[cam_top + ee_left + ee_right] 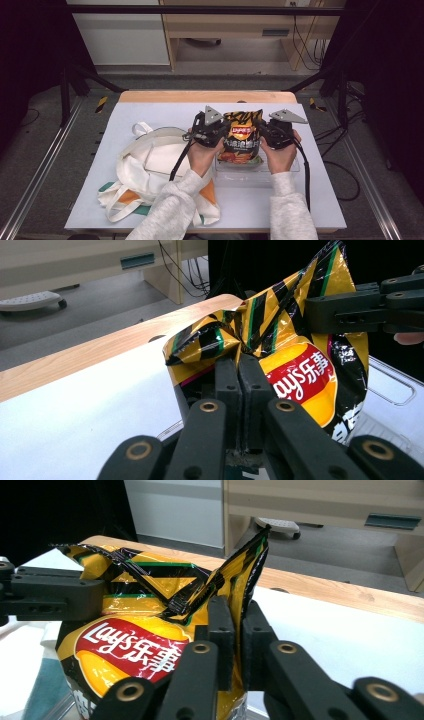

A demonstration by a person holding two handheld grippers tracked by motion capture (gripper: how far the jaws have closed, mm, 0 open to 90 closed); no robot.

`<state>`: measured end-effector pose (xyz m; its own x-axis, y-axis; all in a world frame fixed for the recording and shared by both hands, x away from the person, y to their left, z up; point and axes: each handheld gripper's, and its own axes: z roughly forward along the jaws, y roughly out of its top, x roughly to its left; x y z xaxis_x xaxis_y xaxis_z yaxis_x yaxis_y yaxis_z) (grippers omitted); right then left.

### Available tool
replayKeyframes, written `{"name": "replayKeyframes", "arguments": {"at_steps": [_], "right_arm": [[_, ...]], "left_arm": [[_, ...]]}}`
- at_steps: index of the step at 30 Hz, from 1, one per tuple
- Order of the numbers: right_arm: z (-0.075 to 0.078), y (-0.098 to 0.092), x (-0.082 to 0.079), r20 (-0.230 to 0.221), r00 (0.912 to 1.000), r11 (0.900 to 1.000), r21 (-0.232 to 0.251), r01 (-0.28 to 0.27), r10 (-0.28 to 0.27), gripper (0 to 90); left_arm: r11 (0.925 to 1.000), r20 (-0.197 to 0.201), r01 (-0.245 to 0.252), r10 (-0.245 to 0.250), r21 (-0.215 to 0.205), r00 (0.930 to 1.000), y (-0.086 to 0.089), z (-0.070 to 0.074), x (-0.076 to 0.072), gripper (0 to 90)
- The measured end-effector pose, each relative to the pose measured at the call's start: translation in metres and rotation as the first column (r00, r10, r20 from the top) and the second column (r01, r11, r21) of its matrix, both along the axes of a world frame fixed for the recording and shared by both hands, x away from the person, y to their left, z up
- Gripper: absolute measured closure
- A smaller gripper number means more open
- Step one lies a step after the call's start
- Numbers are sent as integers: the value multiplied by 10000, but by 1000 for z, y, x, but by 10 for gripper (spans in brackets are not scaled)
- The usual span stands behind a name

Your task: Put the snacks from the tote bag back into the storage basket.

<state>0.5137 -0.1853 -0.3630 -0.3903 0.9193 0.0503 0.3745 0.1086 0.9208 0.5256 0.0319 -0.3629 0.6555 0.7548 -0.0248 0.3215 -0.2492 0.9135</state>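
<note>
Hand-held gripper views [239, 370] show chip bag [295, 370] pinched.

The chip bag [135, 652] carried a red Lay's logo with the Chinese characters 乐事 in white beside it.

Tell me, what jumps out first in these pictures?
A bright yellow-and-black Lay's chip bag stands upright at the table's middle, over a clear plastic tray. The left gripper and right gripper each pinch a top corner of it. A crumpled white tote bag lies to its left.
</note>
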Motion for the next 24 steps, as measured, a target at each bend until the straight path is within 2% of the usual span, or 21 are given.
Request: {"name": "replayKeyframes", "arguments": {"at_steps": [4,7,12,15,18,24], "right_arm": [[-1,1,2,42,9999,9999,-33,102,-102,757],[-1,0,4,37,9998,9998,-11,216,-216,642],[3,-5,3,415,9972,9980,134,616,-622,489],[9,-8,0,624,9961,9977,318,599,-617,425],[16,-9,-5,826,9951,9973,525,504,-546,372],[28,-13,-17,1123,9925,9968,695,405,-482,305]], "left_arm": [[9998,27,-198,198,-45,9998,1,1,2,806],[9996,-43,-244,244,-122,9997,3,2,3,773],[9984,172,-534,537,-196,9984,8,4,3,610],[9987,354,-306,321,-399,9989,13,8,2,507],[9989,510,-185,207,-430,9985,20,13,-1,444],[9986,405,241,-222,-468,9989,41,21,-6,340]]}}
